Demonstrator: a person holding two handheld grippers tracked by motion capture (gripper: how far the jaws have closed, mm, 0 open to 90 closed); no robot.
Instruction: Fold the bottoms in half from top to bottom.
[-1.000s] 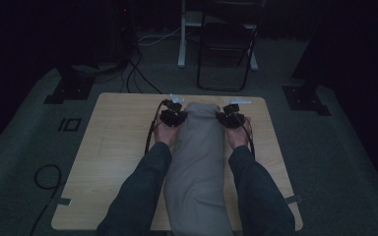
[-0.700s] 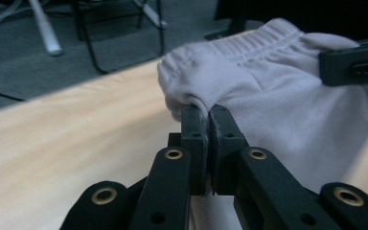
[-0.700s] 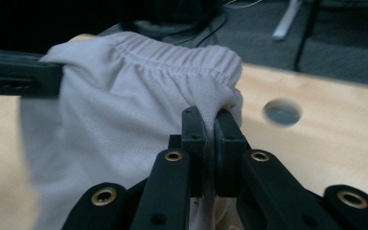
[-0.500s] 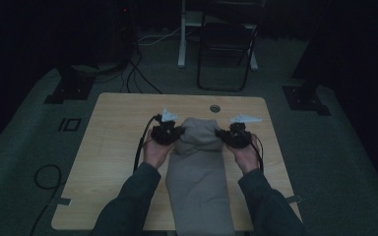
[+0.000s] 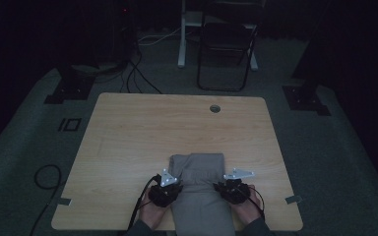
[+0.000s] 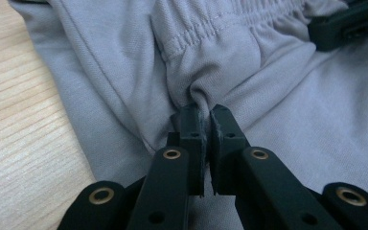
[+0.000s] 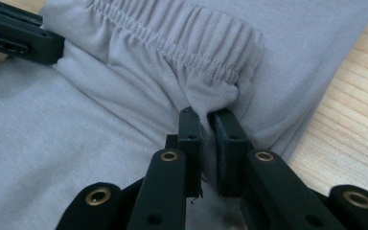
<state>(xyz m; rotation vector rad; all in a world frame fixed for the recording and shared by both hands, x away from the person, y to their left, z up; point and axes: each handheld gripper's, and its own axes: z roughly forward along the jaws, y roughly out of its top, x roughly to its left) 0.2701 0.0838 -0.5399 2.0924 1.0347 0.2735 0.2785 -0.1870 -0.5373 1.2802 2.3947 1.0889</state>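
A grey garment with an elastic waistband lies folded on the near middle of the wooden table. My left gripper is shut on the waistband's left corner, and its jaws pinch a bunch of fabric in the left gripper view. My right gripper is shut on the right corner of the waistband, with cloth squeezed between the jaws. Both grippers sit close to the table's near edge, on either side of the garment.
A round cable hole is near the table's far edge. A dark folding chair and a white stand leg are behind the table. Cables lie on the carpet at left. Tape marks sit at the near corners.
Both grippers have drawn the waistband from the far side of the table back to the near edge, doubling the garment over itself.
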